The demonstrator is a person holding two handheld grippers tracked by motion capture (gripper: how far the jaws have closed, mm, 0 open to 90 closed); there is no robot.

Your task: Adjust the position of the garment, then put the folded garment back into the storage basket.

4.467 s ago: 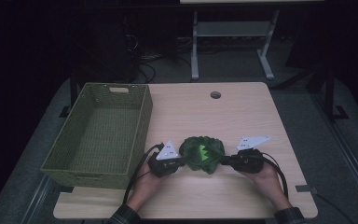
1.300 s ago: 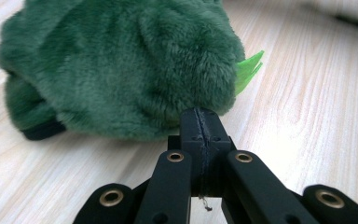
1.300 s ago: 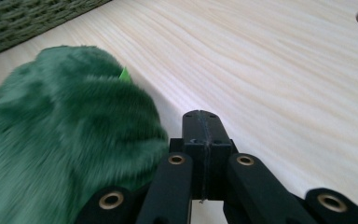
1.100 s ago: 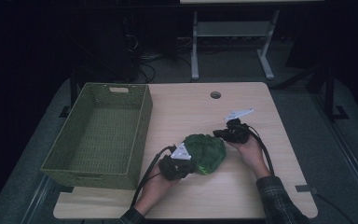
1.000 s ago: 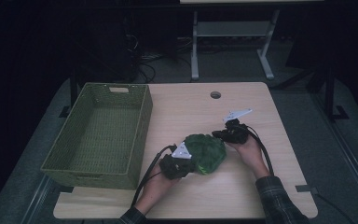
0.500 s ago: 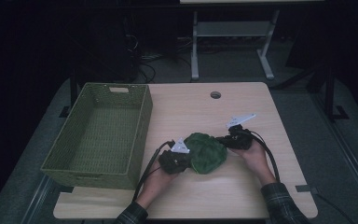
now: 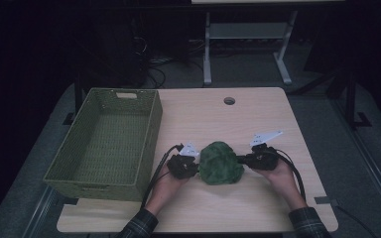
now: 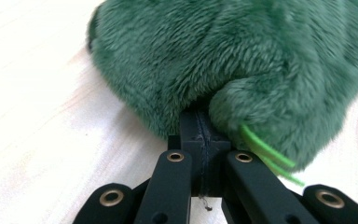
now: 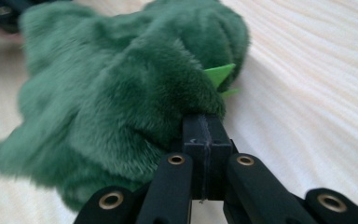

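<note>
A: Where is the green plush toy (image 7: 221, 162) lying?

B: It is resting on the wooden table (image 7: 258, 119), near the front edge and a little right of the green wicker basket (image 7: 106, 139), which is occupying the left side.

A: How are the jaws standing?

B: The left gripper (image 7: 191, 166) is pinching a fold of fur at the toy's left flank; the right gripper (image 7: 242, 159) is doing likewise at the opposite flank, beside a bright green tag (image 9: 219, 73). Both pairs are pressed together on plush.
</note>
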